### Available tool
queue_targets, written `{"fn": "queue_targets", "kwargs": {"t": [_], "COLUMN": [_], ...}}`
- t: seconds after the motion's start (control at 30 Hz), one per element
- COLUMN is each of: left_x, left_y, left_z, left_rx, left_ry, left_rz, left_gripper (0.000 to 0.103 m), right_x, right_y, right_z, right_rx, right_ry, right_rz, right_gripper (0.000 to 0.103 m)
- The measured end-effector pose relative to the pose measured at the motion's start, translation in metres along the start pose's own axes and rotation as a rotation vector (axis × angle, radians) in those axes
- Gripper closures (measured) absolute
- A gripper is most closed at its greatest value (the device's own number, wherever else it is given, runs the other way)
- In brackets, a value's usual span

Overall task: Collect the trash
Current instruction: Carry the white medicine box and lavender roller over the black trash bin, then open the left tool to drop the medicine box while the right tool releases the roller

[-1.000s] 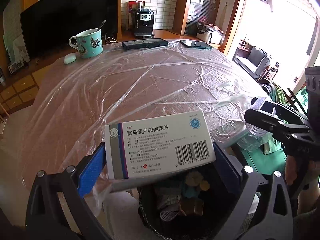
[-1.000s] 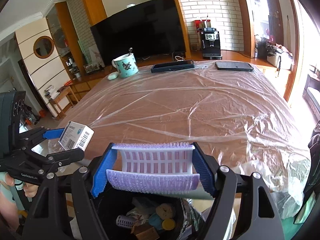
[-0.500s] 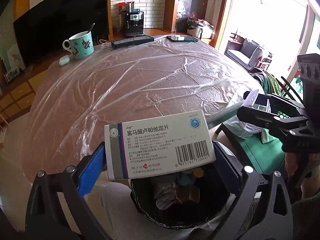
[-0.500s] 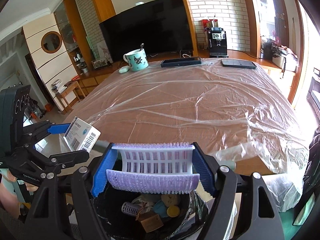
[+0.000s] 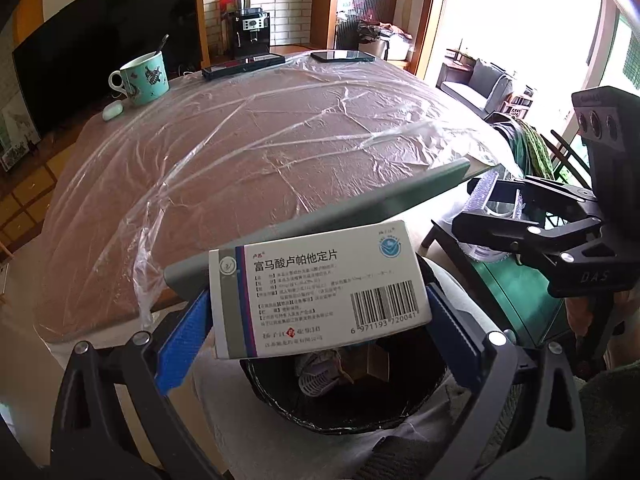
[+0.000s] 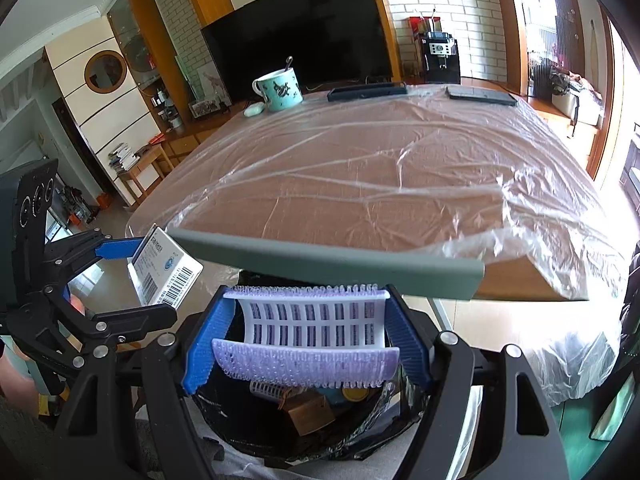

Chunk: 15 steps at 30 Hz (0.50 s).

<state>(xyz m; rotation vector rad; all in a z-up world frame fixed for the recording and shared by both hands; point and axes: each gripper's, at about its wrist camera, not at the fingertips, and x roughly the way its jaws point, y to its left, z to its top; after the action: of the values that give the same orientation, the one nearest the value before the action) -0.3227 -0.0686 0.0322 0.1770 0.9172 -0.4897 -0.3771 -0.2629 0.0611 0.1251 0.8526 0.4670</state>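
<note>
Nearest, below both grippers: a black-lined bin (image 5: 348, 404), open at the top, holding a small white roller (image 5: 314, 382), a brown box (image 6: 310, 414) and a yellow cap (image 6: 354, 394) among other scraps.

Left gripper (image 5: 320, 316): blue pads clamped on the two short ends of a white medicine box (image 5: 320, 288), printed face and barcode toward the camera, held directly above the bin.

Right gripper (image 6: 306, 340): jaws at a middling width, pads pressed on the ends of a lilac hair roller (image 6: 308, 332) with a white slotted core, also held over the bin. In the left view it appears at the right, a hand (image 5: 588, 304) partly visible behind it.

Just beyond: the grey edge of the table (image 6: 328, 258), the brown top draped in wrinkled clear plastic film (image 5: 256, 148).

Far edge of the table: a teal mug (image 5: 145, 78) with a spoon in it, a small white case (image 5: 112, 111) just beside it, and two dark flat devices (image 6: 367, 91) lying apart.

Background: a black TV (image 6: 296, 36), a coffee machine (image 5: 251, 36) against a brick wall, and a sofa (image 5: 478, 86) by the bright window.
</note>
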Motion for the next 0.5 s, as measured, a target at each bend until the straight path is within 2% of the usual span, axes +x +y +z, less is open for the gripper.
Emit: {"fn": "queue_targets", "kwargs": {"t": [0.5], "left_x": [0.028], "left_y": [-0.006], "left_z": [-0.022], "left_rx": [0.019], "left_ry": [0.076], "left_rz": [0.005], "left_gripper": [0.003], "right_x": [0.014], "right_y": [0.002], "right_z": [-0.021], "right_rx": [0.000], "right_ry": [0.062], "right_rz": [-0.008], "right_gripper": [0.029]}}
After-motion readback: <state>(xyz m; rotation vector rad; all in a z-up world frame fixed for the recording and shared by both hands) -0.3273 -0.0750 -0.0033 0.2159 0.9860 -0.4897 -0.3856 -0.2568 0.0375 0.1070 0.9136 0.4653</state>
